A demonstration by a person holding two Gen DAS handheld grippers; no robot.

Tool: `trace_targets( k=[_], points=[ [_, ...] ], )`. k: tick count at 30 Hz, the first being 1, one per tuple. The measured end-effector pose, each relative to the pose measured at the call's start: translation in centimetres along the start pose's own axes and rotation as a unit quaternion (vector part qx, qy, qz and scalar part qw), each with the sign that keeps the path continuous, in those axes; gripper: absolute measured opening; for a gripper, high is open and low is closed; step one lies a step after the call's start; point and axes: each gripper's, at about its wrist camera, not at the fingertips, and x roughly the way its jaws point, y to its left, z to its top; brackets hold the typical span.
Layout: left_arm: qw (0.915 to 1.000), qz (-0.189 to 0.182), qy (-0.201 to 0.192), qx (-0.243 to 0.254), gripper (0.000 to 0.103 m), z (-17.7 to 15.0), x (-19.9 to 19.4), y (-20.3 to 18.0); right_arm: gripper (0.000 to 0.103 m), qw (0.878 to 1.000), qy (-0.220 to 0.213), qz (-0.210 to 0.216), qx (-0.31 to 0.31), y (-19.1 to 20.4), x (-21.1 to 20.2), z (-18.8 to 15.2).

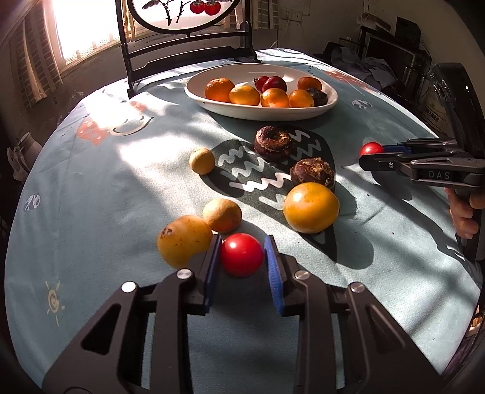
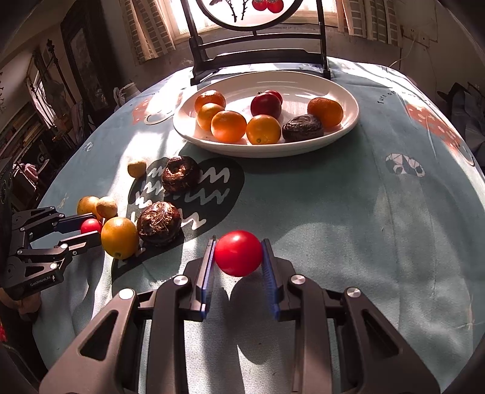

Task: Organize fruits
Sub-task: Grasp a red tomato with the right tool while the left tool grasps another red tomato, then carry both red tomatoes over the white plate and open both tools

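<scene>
Two red tomatoes in play. Right gripper pinches one red tomato between both pads, raised above the tablecloth. Left gripper straddles the second tomato; fingers spread, a gap shows on the right pad side. White plate holds the sorted fruit, far side.

Harsh backlight from the window glares, casting long shadows; fisheye edges curve darkly.

From my seat, the round painted screen was cropped by the top edge, and the small print on the tablecloth stayed too blurred to read.
</scene>
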Motion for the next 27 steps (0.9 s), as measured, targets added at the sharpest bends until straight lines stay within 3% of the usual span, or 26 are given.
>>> trace_targets(
  k=[4, 7, 12, 14, 17, 21, 27],
  points=[
    [0.9999, -0.003, -0.005, -0.009, 0.027, 0.0, -0.2, 0.2, 0.029, 1.000, -0.006, 0.004, 0.001, 0.0, -0.3, 0.1],
    [0.9994, -0.028, -0.012, -0.018, 0.027, -0.1, -0.6, 0.1, 0.029, 1.000, -0.017, 0.013, 0.000, 0.1, -0.8, 0.2],
    [0.9905, -0.115, -0.042, -0.063, 0.027, 1.3, -2.0, 0.2, 0.029, 0.998, -0.054, 0.029, -0.009, 0.5, -1.9, 0.5],
    [0.9862, -0.132, -0.058, -0.081, 0.027, 2.8, -2.4, 0.3, 0.029, 0.996, -0.083, 0.029, -0.013, 0.7, -2.3, 1.0],
    [0.9847, -0.120, -0.076, -0.101, 0.027, 6.5, -2.1, 0.4, 0.029, 0.991, -0.129, 0.029, -0.001, 0.5, -2.5, 2.5],
    [0.9840, -0.107, -0.072, -0.122, 0.027, 12.1, 0.2, 0.6, 0.029, 0.985, -0.168, -0.010, 0.028, -1.0, -1.2, 5.7],
    [0.9921, -0.040, -0.040, -0.112, 0.027, 18.2, 5.6, 0.0, 0.029, 0.983, -0.178, -0.028, 0.032, -3.4, 1.9, 8.8]
  ],
)
